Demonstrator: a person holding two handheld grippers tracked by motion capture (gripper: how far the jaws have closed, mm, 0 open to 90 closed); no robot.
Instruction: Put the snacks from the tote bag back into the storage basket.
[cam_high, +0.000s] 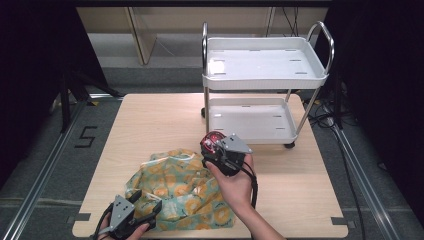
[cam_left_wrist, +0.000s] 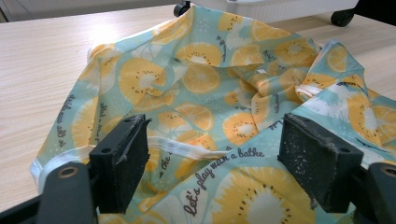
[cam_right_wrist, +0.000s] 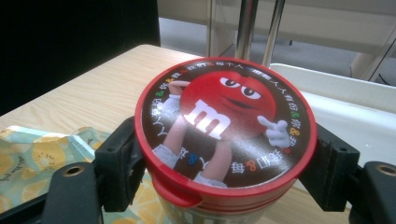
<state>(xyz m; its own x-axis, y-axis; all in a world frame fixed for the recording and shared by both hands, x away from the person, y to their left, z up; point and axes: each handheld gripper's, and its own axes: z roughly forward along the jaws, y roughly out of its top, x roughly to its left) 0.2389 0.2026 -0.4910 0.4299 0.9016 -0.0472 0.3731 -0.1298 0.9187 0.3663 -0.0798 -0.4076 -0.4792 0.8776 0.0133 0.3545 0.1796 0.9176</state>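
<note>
Near the middle of the table (cam_high: 300, 200), a little toward 2 o'clock from the cloth, sits the round tub (cam_right_wrist: 224, 140) with a red lid and a red candy man on top. The right gripper (cam_right_wrist: 224, 158) holds it — the two black jaws press on both sides of the tub, just under the lid's rim. From the high view the tub (cam_high: 211, 141) peeks out in front of the right gripper (cam_high: 220, 152), and it looks lifted off the wood, though I cannot be sure.

What could go wrong? The tub is round and smooth, so it might slip or spin between the flat pads if the hand tips too fast. The jaws grip near the top, so the heavy bottom could swing. The white cart (cam_high: 320, 80) stands at 12 o'clock, and the tub could bump its tray edge on the way over.

At 7 o'clock from the tub lies the crumpled cloth (cam_left_wrist: 210, 93) with orange fruit slices on it. The left gripper (cam_left_wrist: 215, 163) hangs right over the cloth's near edge — its jaws are wide apart, with nothing between them but the cloth below. From above, the left gripper (cam_high: 142, 207) is at the cloth's (cam_high: 185, 185) 7 o'clock corner.
</note>
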